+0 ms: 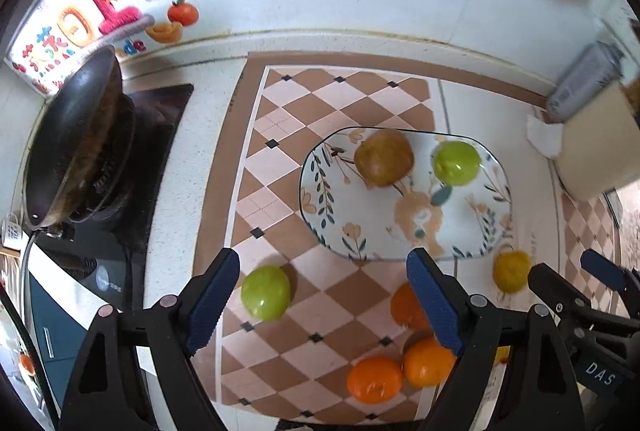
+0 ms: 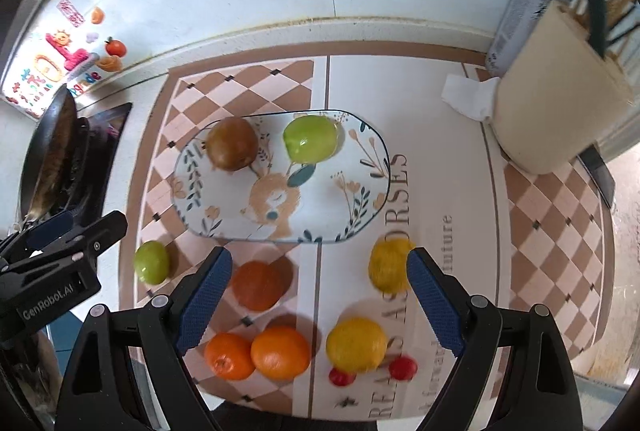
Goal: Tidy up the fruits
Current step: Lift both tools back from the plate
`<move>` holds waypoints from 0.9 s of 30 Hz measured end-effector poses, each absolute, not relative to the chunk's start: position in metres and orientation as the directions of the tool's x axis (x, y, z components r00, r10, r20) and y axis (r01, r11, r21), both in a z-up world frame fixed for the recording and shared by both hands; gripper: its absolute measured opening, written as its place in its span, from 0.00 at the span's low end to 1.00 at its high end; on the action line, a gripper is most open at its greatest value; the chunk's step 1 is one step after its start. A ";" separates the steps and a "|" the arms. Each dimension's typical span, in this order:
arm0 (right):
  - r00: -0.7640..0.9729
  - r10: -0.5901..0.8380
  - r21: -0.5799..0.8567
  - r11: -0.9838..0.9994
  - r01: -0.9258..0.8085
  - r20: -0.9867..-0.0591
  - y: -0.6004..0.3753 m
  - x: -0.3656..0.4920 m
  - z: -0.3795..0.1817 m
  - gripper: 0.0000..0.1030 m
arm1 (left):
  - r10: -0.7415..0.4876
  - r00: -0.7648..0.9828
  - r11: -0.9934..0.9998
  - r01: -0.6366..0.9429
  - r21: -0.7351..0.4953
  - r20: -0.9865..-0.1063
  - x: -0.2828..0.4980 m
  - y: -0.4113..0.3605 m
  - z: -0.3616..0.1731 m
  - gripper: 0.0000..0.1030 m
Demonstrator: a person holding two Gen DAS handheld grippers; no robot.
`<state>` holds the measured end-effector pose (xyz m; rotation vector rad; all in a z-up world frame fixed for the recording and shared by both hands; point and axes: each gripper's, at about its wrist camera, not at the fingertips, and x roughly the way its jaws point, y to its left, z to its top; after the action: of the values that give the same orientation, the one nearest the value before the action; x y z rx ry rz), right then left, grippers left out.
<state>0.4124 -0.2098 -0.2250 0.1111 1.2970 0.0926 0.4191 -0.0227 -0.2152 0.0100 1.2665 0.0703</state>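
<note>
A floral plate (image 1: 360,215) (image 2: 360,191) holds a brown pear (image 1: 383,157) (image 2: 232,143) and a green apple (image 1: 456,162) (image 2: 310,138). Another green apple (image 1: 265,293) (image 2: 151,262) lies on the mat left of the plate. Three oranges (image 1: 374,379) (image 2: 280,351), two lemons (image 2: 356,345) (image 2: 386,265) and two small red fruits (image 2: 402,368) lie in front of the plate. My left gripper (image 1: 324,303) is open and empty above the mat. My right gripper (image 2: 320,301) is open and empty above the oranges and lemons.
A black wok (image 1: 72,139) sits on a stove at the left. A beige container (image 2: 556,99), a grey can (image 2: 520,15) and a crumpled tissue (image 2: 468,95) stand at the right. A tiled wall runs behind the checkered mat (image 1: 280,151).
</note>
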 end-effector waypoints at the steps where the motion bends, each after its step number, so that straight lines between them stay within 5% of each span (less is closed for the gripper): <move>1: 0.278 0.132 0.136 0.991 -0.006 -0.952 -0.210 0.407 -0.219 0.89 | 0.057 0.309 0.998 -0.039 0.047 -0.949 0.412 -0.023 -0.210 0.83; 27: 0.441 0.185 0.185 0.982 -0.045 -0.878 -0.203 0.302 -0.096 0.89 | 0.007 0.487 1.000 0.018 0.018 -0.873 0.308 -0.017 -0.104 0.83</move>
<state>0.3017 -0.2031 -0.0957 0.1414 1.1053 0.1433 0.3077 -0.0167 -0.1037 0.0258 1.0617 -0.0063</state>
